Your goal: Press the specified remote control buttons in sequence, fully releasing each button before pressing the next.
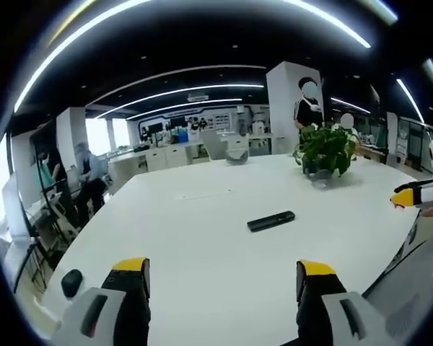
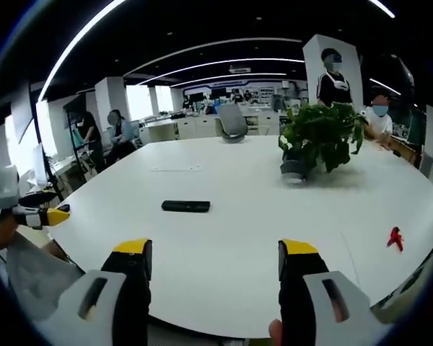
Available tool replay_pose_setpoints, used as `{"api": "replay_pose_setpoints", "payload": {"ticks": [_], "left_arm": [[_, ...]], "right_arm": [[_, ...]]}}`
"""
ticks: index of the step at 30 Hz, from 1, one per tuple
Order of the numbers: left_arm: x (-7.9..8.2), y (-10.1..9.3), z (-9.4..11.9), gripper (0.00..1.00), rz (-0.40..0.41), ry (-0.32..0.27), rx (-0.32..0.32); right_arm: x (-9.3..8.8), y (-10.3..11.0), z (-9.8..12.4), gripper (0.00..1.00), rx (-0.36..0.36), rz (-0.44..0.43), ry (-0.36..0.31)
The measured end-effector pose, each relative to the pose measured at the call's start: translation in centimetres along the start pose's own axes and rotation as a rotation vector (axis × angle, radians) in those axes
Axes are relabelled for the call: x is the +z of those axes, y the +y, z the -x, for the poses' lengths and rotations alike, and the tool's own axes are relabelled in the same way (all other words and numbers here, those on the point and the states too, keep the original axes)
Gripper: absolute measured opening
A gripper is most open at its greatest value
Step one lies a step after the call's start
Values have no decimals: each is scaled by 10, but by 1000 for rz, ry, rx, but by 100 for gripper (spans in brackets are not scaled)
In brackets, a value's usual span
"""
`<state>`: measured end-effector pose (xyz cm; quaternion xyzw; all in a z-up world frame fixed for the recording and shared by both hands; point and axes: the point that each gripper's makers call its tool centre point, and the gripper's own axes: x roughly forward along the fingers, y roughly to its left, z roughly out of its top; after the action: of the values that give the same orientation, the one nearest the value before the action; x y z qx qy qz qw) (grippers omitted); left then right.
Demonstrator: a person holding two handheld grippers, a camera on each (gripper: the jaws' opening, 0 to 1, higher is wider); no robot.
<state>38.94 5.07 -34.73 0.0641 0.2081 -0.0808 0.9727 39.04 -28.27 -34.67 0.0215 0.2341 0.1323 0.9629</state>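
A black remote control [image 1: 270, 220] lies flat on the big white table [image 1: 202, 238], well ahead of my left gripper [image 1: 222, 277], whose yellow-tipped jaws stand wide apart with nothing between them. In the right gripper view the same remote [image 2: 185, 206] rests left of centre, beyond my right gripper [image 2: 213, 261], which is open and empty too. The right gripper's yellow tip [image 1: 418, 194] enters the left gripper view at the right edge. The left gripper's tip [image 2: 47, 215] pokes in at the left edge of the right gripper view.
A potted green plant [image 2: 319, 140] stands on the table's far side. A small red object [image 2: 395, 238] lies near the table's right edge. A dark round item [image 1: 71, 282] sits at the near left edge. People and office chairs are around the far end.
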Motion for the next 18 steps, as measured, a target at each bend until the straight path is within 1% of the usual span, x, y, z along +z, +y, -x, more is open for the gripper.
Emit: {"api": "replay_pose_setpoints", "payload": {"ticks": [7, 9, 12, 14, 16, 18], "left_arm": [[-2, -3, -1, 86, 2, 16, -14], [-1, -4, -1, 85, 13, 15, -24], [2, -2, 0, 79, 34, 11, -35], [3, -1, -1, 77, 41, 12, -34], [6, -2, -2, 77, 26, 6, -36], [11, -3, -4, 73, 12, 1, -45]], "right_arm": [[1, -1, 1, 72, 0, -7, -4], [1, -1, 1, 71, 1, -8, -5], [1, -1, 1, 70, 2, -9, -7], [1, -1, 1, 70, 4, -10, -7], [1, -1, 1, 69, 5, -11, -8], [1, 0, 2, 68, 6, -13, -9]]}}
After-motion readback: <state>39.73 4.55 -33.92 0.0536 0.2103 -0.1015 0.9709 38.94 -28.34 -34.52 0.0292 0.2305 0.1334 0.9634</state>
